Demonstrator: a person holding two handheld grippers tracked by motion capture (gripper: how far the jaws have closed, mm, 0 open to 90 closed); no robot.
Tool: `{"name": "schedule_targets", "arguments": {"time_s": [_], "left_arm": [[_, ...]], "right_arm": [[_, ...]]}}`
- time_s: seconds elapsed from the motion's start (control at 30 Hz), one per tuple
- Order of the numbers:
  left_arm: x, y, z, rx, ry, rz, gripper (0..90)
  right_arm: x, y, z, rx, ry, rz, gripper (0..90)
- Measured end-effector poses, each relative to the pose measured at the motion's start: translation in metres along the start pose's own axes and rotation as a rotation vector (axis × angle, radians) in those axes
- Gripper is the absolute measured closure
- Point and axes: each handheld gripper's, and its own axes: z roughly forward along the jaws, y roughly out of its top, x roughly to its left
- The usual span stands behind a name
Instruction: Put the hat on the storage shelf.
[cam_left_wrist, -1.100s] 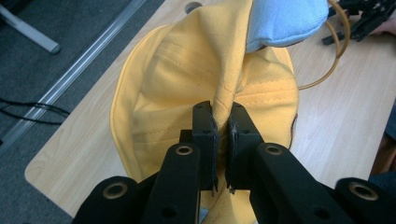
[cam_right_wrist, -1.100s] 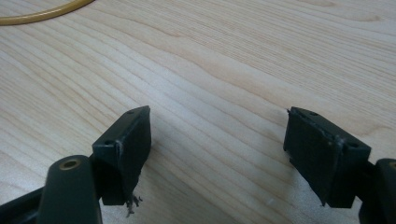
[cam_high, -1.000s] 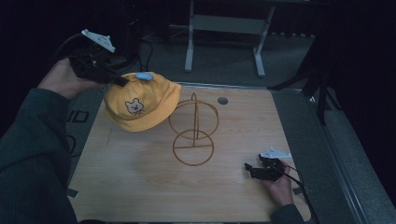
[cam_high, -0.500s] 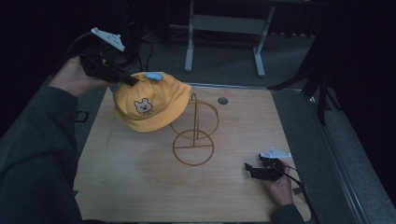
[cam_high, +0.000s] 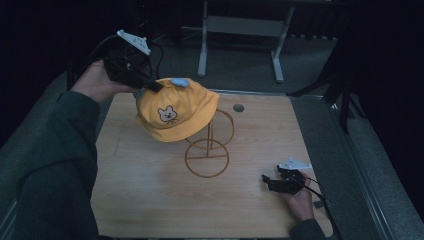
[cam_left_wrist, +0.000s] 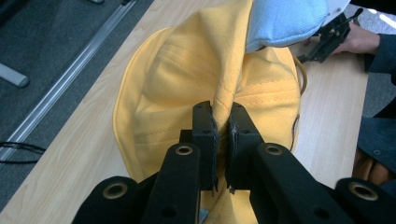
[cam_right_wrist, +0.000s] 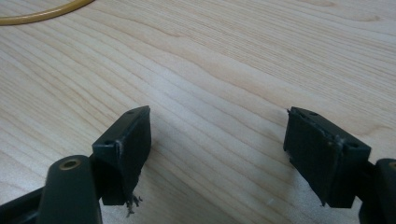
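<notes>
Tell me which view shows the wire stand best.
The high view: the wire stand shows with base ring and post, its top partly under the yellow cap. The right gripper view catches an arc of its ring; the left gripper view, a sliver beside the cap.

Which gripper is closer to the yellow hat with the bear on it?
Left. The left gripper is pinching the yellow hat above the table; the right gripper rests open, far off near the table's front edge.

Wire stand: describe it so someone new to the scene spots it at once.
Start at the light wooden table and look to its middle. The wire stand rises there, partly behind the yellow cap that the left gripper holds by a pinched fold. It is the only bare golden wire frame: a flat ring base, a thin post, an upright hoop.
</notes>
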Motion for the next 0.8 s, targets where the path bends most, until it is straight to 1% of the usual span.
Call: {"name": "schedule_targets", "arguments": {"time_s": [0.07, 0.1, 0.23, 0.47, 0.67, 0.77, 0.8], "left_arm": [[-0.001, 0.002, 0.002, 0.005, 0.001, 0.003, 84.3], [-0.002, 0.006, 0.004, 0.014, 0.003, 0.007, 84.2], [-0.003, 0.012, 0.008, 0.011, -0.001, 0.013, 84.2], [-0.007, 0.023, 0.023, 0.017, -0.014, 0.013, 84.0], [-0.01, 0.031, 0.038, 0.03, -0.026, 0.022, 83.9], [-0.011, 0.034, 0.042, 0.034, -0.03, 0.025, 83.6], [-0.013, 0.036, 0.047, 0.031, -0.036, 0.024, 83.4]], "right_arm": [[0.0, 0.0, 0.0, 0.0, 0.0, 0.0, 23.2], [0.0, 0.0, 0.0, 0.0, 0.0, 0.0, 23.2], [0.0, 0.0, 0.0, 0.0, 0.0, 0.0, 23.2], [0.0, 0.0, 0.0, 0.001, 0.0, -0.001, 23.2], [0.0, 0.0, 0.0, 0.001, 0.0, -0.001, 23.2], [0.0, 0.0, 0.0, 0.0, 0.0, -0.001, 23.2], [0.0, 0.0, 0.0, 0.001, 0.0, -0.001, 23.2]]}}
